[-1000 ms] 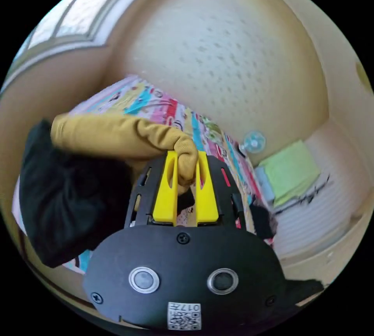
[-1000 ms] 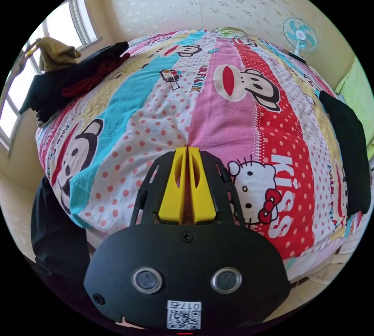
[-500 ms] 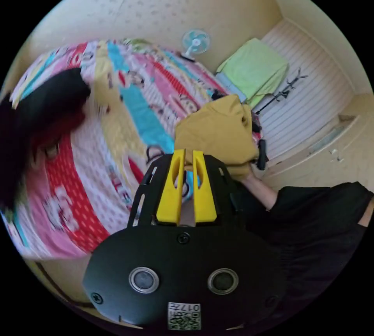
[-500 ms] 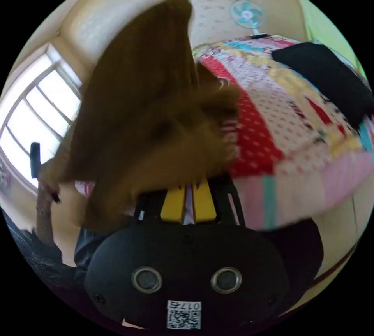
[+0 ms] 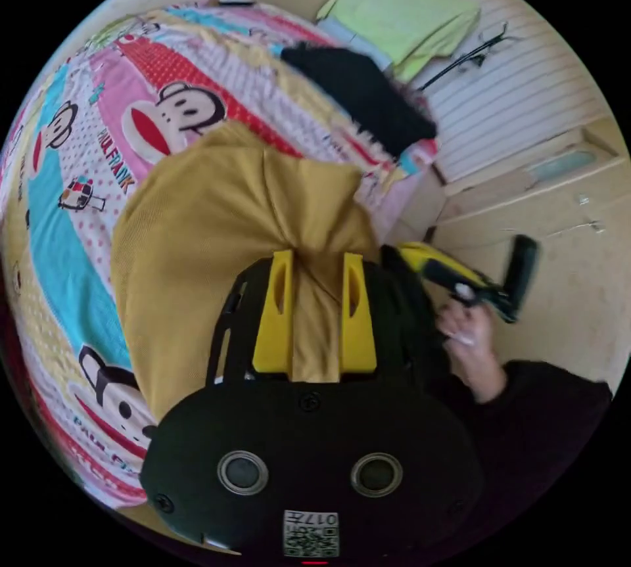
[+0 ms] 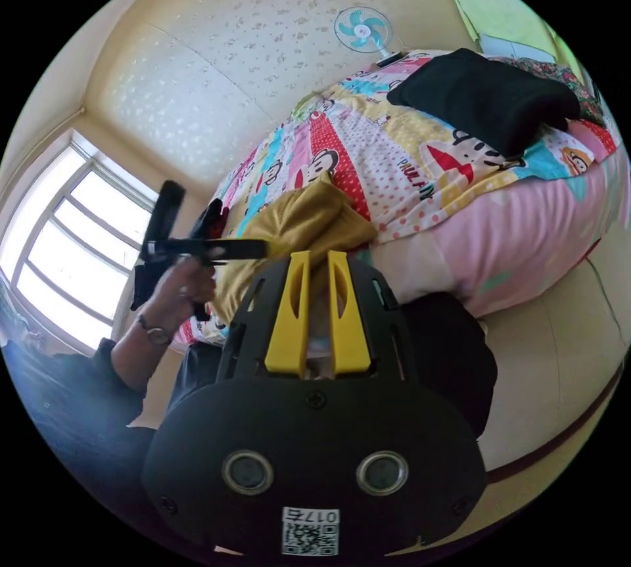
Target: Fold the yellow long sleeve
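The left gripper, its yellow jaws clamped on a bunch of cloth, holds the mustard-yellow ribbed long sleeve — crumpled and unspread on the cartoon-print bedsheet. The right gripper stands slightly apart and empty; folding looks barely begun — spreading comes first.

Mustard-yellow long sleeve, fine ribbed weave. Bed cover loud: pink, red, turquoise, yellow stripes, white polka dots, cartoon monkeys. Black folded garment. Lime-green cloth. Left tongs yellow on black body. Fan turquoise.
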Action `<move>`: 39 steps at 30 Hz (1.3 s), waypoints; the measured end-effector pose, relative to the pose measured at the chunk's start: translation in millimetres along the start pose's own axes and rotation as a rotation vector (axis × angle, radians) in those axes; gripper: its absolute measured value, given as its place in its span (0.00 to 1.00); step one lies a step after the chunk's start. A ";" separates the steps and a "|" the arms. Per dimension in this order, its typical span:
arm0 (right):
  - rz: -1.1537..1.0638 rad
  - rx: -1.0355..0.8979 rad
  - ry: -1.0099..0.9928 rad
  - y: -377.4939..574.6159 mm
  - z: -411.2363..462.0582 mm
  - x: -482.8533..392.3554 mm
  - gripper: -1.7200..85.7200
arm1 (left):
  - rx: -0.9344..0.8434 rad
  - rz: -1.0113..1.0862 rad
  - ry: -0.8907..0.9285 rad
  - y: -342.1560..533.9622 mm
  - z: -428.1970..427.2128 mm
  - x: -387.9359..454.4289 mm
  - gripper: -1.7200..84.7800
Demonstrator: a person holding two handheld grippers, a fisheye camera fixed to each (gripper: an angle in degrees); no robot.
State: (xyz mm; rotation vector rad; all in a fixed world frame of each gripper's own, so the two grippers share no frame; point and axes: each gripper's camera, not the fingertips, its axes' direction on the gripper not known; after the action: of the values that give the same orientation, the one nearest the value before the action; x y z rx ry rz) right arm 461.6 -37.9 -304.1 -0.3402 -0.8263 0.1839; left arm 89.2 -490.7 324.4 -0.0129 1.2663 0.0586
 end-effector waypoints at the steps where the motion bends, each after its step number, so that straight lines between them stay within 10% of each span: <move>1: -0.001 0.002 -0.001 0.7 -6.4 -2.1 0.07 | 0.048 -0.026 0.048 3.3 -0.9 -8.5 0.07; 5: -0.071 -0.019 -0.002 -1.5 -30.4 -9.5 0.09 | 0.277 -0.088 0.400 55.3 -66.2 -58.1 0.03; 10: -0.201 -0.015 -0.029 -27.6 -28.5 -41.6 0.11 | 0.663 -0.283 0.089 216.1 -202.7 -104.6 0.02; 16: -0.384 -0.079 0.000 -93.5 55.2 -111.6 0.15 | 0.461 -0.709 -0.151 315.1 -206.1 -153.6 0.04; 21: -0.393 -0.408 0.175 -116.0 178.3 -119.3 0.13 | 0.414 -0.648 -0.073 300.9 -187.3 -151.6 0.12; 32: -0.710 -0.613 -0.436 -15.6 39.3 -163.5 0.07 | 0.350 -0.381 -0.057 149.2 -186.9 -187.6 0.14; 39: -0.481 -0.520 -0.477 -17.4 18.7 -131.6 0.04 | -0.170 -0.501 -0.146 75.7 -90.5 -286.0 0.17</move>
State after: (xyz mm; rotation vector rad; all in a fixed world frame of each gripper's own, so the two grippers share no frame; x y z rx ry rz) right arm 360.6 -88.1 -376.4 -0.5831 -1.4048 -0.4252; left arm -86.3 -429.5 571.7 -0.4632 1.0792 -0.2614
